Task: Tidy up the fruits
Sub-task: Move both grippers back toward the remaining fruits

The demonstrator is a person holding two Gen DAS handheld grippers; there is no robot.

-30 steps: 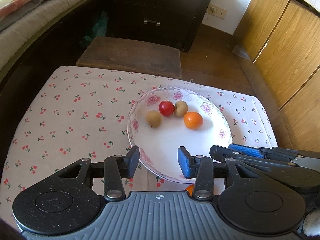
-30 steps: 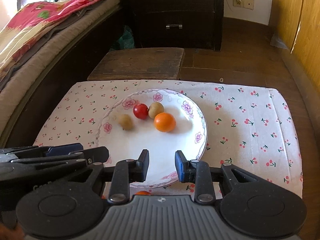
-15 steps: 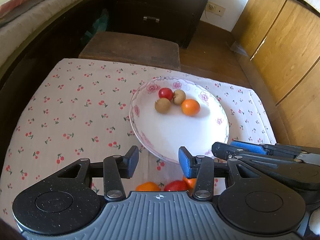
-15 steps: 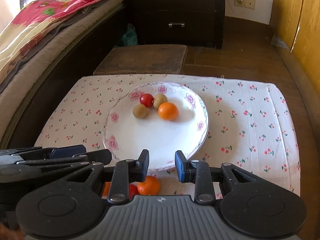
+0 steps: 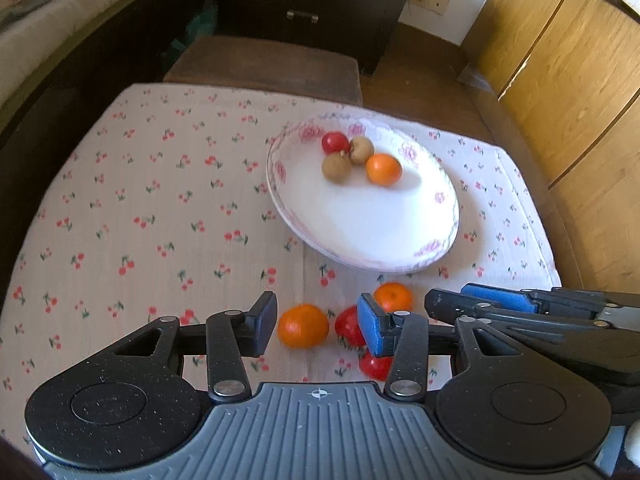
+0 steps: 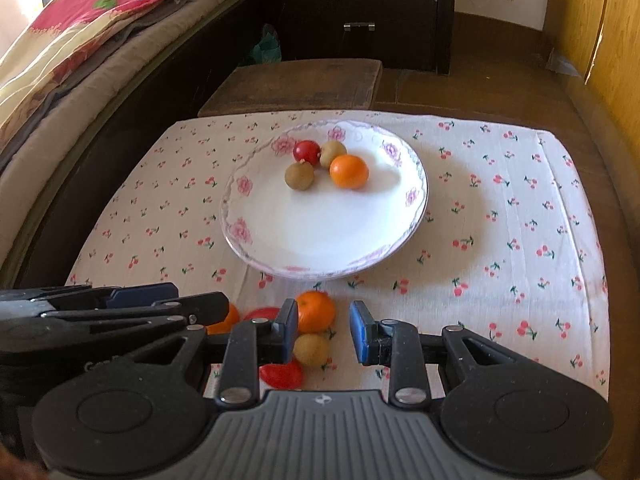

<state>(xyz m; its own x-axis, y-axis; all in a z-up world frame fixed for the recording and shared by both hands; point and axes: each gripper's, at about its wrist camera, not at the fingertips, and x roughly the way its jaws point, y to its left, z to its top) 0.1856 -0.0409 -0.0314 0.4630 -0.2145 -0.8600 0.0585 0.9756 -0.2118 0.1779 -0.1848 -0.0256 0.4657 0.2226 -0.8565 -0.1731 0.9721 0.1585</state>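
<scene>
A white flowered plate (image 5: 372,236) (image 6: 320,240) holds an orange (image 6: 349,171), a red fruit (image 6: 306,151) and two brown fruits (image 6: 299,176). On the cloth in front of the plate lie loose oranges (image 5: 303,326) (image 6: 316,312), red fruits (image 5: 349,326) (image 6: 281,374) and a brown fruit (image 6: 311,350). My left gripper (image 5: 317,326) is open and empty, above the loose orange. My right gripper (image 6: 324,332) is open and empty, above the orange and brown fruit; it also shows in the left wrist view (image 5: 520,308).
The cherry-print cloth (image 6: 500,216) covers a low table. A dark wooden stool (image 6: 296,84) stands behind it, a bed (image 6: 80,52) to the left, a dark drawer cabinet (image 6: 360,8) at the back and wooden cupboards (image 5: 560,80) to the right.
Both grippers have drawn back toward the table's near edge. The loose fruits in front of the plate have come into view between the fingers. Both stay open.
</scene>
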